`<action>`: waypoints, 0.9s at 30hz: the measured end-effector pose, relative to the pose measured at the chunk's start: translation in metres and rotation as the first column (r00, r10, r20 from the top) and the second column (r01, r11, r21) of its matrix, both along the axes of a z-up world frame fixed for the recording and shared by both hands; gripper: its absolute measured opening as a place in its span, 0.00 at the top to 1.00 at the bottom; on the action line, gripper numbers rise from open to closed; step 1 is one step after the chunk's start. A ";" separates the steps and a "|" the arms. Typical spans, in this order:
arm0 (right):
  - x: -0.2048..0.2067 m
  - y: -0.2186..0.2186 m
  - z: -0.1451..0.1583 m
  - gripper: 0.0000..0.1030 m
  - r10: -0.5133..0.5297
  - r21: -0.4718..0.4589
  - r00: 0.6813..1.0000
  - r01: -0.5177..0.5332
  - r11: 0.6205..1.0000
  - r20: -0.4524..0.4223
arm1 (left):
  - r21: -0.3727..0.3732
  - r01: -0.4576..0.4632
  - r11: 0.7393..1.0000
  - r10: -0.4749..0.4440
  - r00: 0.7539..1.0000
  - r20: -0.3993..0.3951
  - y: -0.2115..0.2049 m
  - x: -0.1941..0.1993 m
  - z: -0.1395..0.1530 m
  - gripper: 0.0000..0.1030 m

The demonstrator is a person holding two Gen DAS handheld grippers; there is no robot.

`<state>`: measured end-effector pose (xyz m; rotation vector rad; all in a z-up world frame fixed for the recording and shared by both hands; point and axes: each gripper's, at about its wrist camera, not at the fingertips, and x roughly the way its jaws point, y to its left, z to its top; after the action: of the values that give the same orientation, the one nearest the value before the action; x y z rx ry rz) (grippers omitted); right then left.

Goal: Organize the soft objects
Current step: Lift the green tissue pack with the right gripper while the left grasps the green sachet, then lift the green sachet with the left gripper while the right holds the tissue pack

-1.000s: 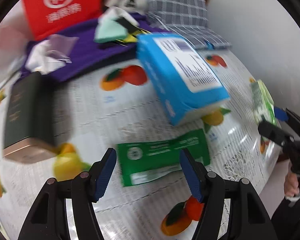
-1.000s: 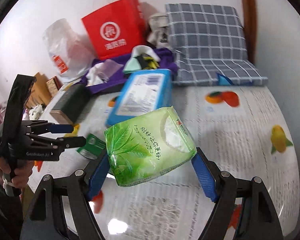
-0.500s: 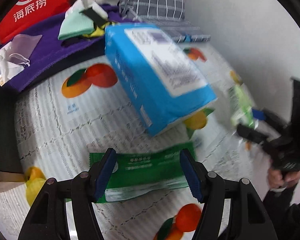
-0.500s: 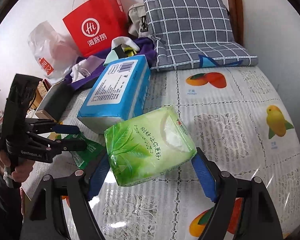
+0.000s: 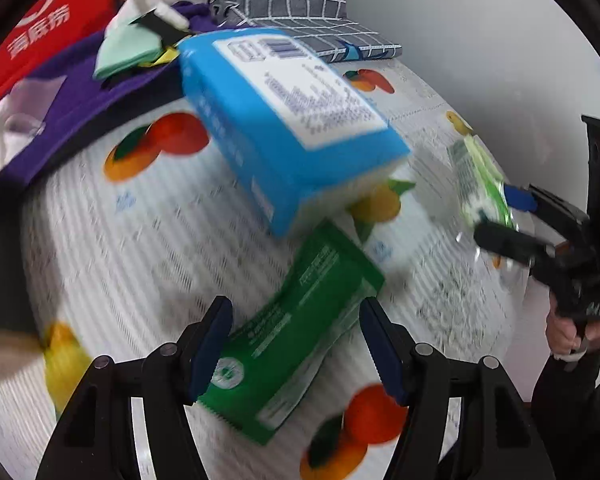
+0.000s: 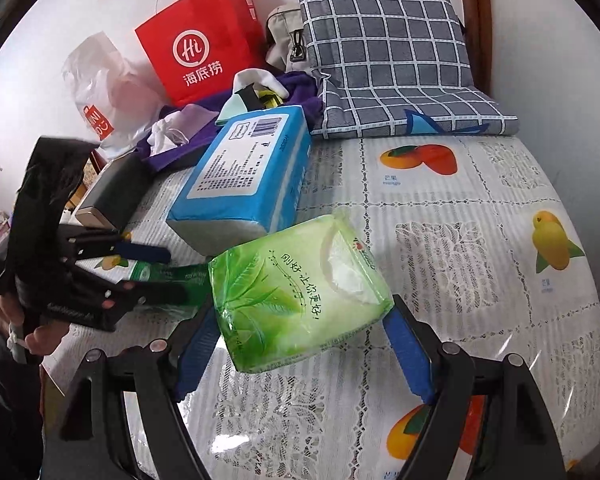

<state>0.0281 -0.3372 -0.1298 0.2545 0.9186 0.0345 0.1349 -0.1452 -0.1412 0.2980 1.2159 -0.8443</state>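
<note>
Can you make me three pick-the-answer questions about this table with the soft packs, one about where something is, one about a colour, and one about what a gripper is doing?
1. Where is the big blue tissue pack?
A. lying on the fruit-print tablecloth
B. inside the red paper bag
C. on the checked grey cushion

2. What colour is the soft tissue pack in the right gripper?
A. pink
B. light green
C. black

3. What is the left gripper doing with the flat dark green packet?
A. stands open around it
B. holds it high in the air
C. is nowhere near it

Answers: 1 A, it rests on the cloth. 2 B, its wrapper shows green leaves. 3 A, the packet lies between the spread blue pads.
</note>
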 end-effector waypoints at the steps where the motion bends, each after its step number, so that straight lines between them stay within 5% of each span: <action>1: -0.001 0.001 0.001 0.23 0.003 0.004 1.000 -0.003 1.000 0.002 | 0.000 -0.003 1.000 0.003 1.000 0.003 0.006 -0.005 0.000 0.38; 6: -0.005 0.006 0.005 0.23 0.018 0.008 1.000 -0.018 1.000 0.016 | -0.001 -0.022 1.000 0.022 0.999 0.035 0.013 -0.022 0.001 0.38; 16: -0.011 0.006 -0.006 0.23 0.017 -0.010 1.000 -0.017 1.000 -0.015 | 0.136 0.031 0.990 -0.061 0.973 0.222 -0.019 -0.049 -0.006 0.36; 21: -0.008 0.015 -0.029 0.23 0.056 0.003 0.996 -0.056 0.998 -0.064 | 0.119 -0.013 0.993 -0.016 0.972 0.235 -0.015 -0.045 -0.001 0.60; 27: -0.005 0.041 -0.036 0.23 0.134 -0.034 0.989 -0.136 0.990 -0.061 | 0.113 -0.074 0.991 0.050 0.977 0.208 0.009 -0.039 -0.001 0.75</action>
<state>0.0234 -0.2958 -0.1659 0.1585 0.9925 0.1352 0.0957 -0.1358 -0.1418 0.4324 1.0787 -0.6698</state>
